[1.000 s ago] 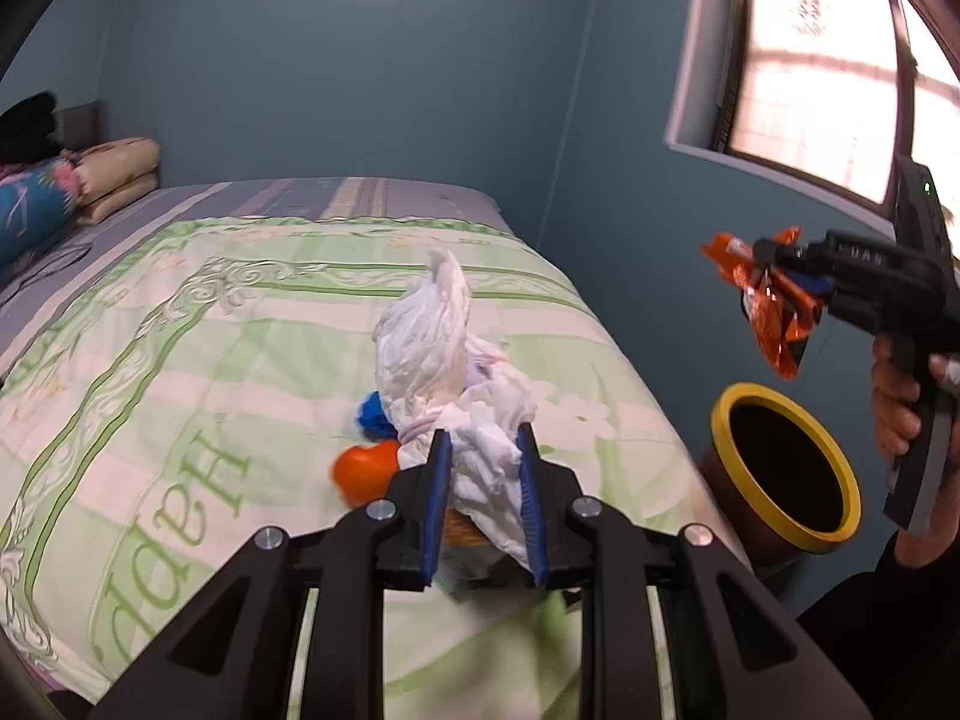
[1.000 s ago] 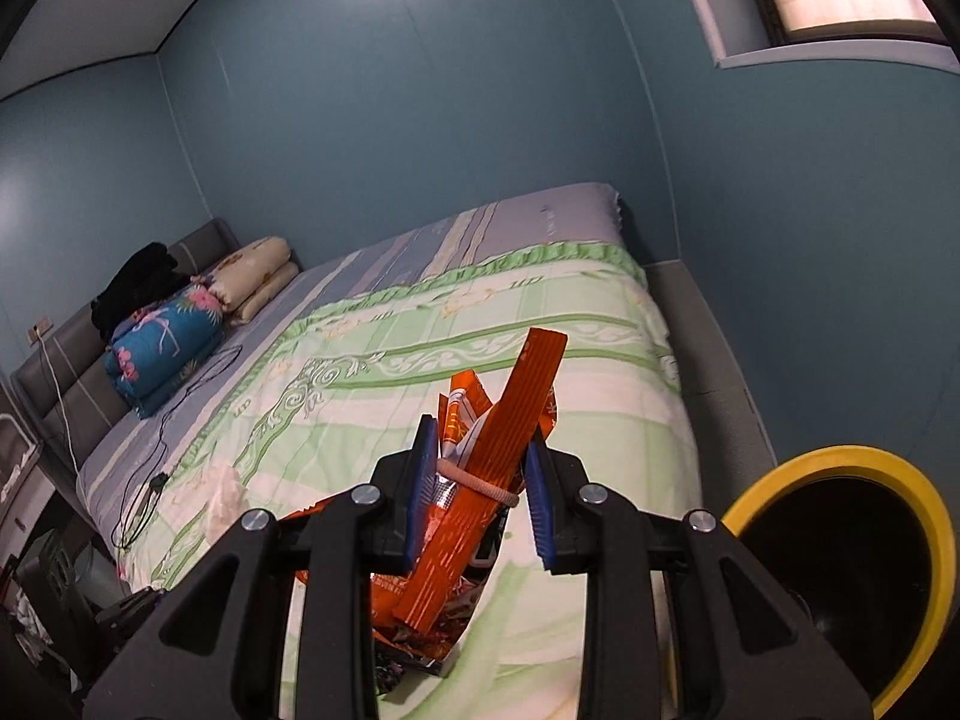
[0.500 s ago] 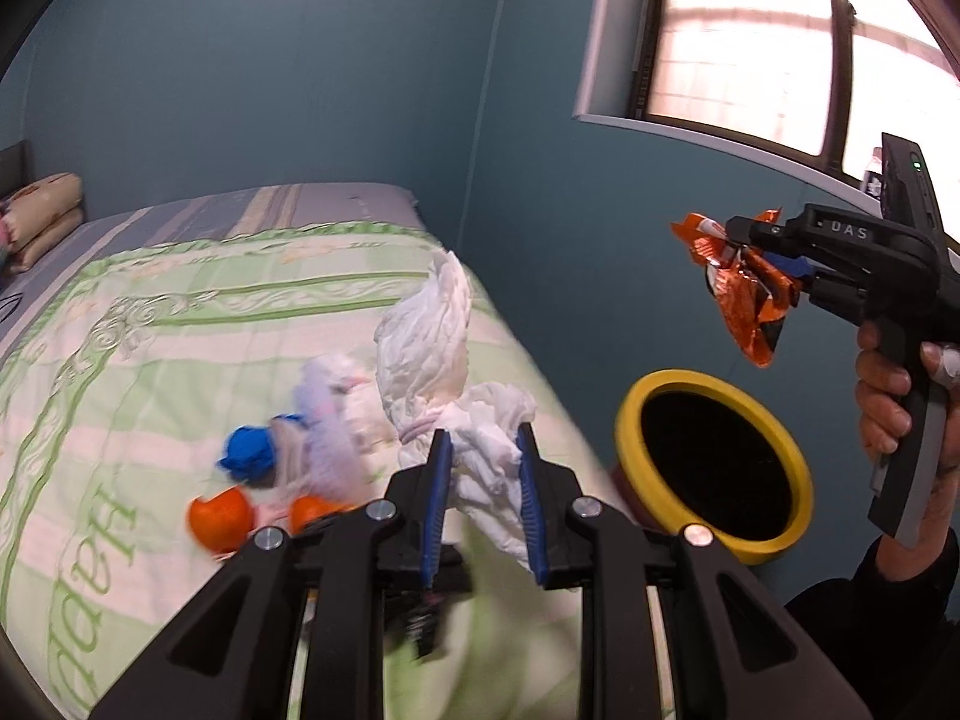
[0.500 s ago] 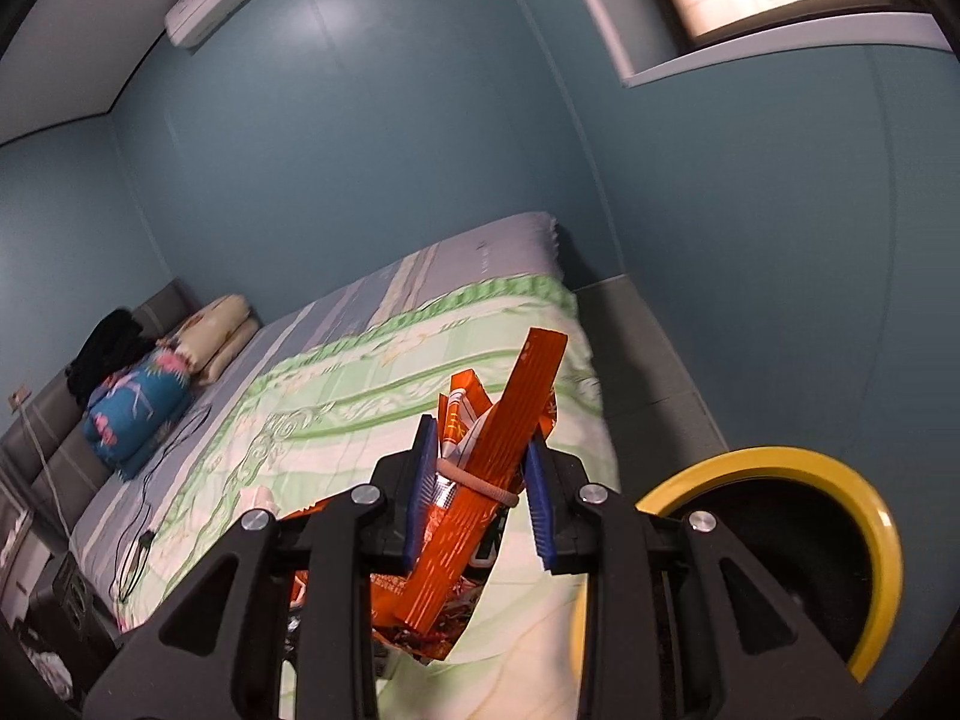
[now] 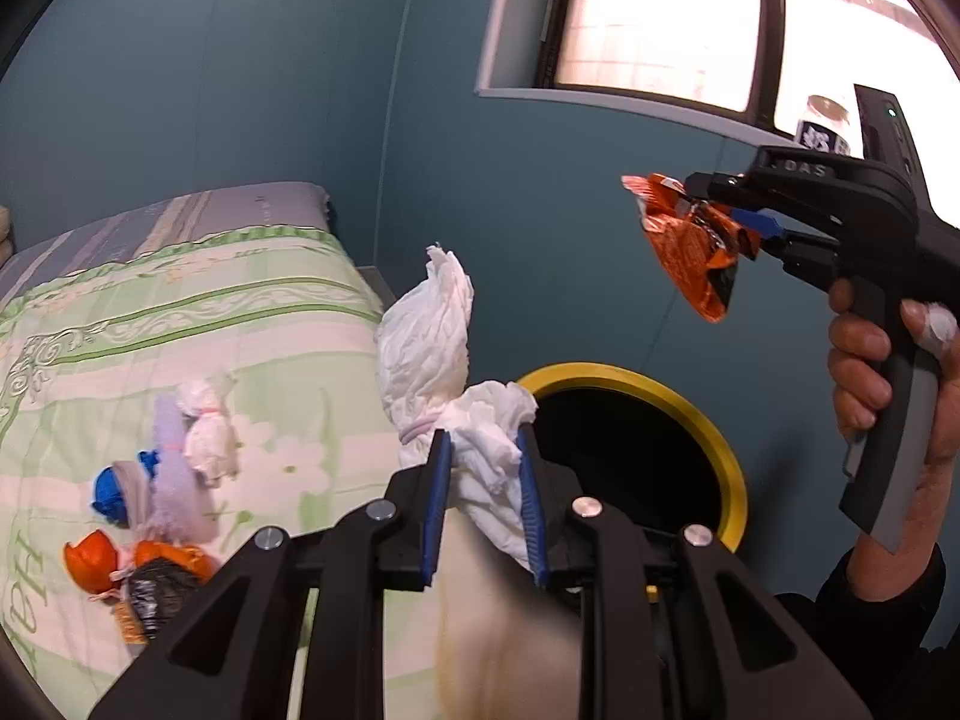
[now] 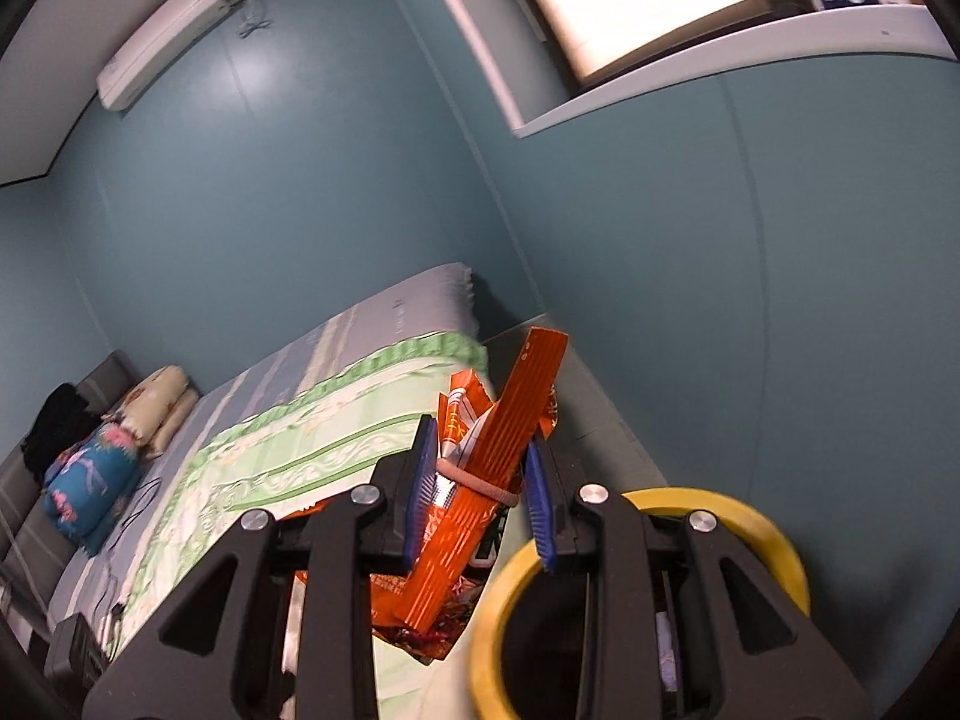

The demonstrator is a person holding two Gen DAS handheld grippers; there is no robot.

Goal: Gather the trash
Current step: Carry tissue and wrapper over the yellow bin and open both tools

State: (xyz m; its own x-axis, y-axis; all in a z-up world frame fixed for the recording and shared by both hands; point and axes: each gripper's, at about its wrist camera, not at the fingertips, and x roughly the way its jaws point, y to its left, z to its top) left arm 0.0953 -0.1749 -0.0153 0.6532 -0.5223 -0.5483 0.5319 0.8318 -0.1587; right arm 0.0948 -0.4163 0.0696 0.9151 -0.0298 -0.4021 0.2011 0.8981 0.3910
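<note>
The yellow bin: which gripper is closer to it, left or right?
Hard to call. The left gripper holds white tissue trash beside the yellow bin; the right gripper holds an orange wrapper above its rim.

The left gripper (image 5: 483,495) pinches a white tissue bundle (image 5: 447,372) at six o'clock. The right gripper (image 5: 729,222), at two o'clock, holds an orange wrapper (image 5: 684,246) above the yellow-rimmed bin (image 5: 729,450). Trash (image 5: 150,516) lies on the bed (image 5: 180,312) at eight o'clock.

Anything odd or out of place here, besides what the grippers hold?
Yes: a small heap of trash lies on the green bedspread near its edge: tied white tissue, a blue scrap, orange and black wrappers. It belongs in the yellow-rimmed bin beside the bed.
</note>
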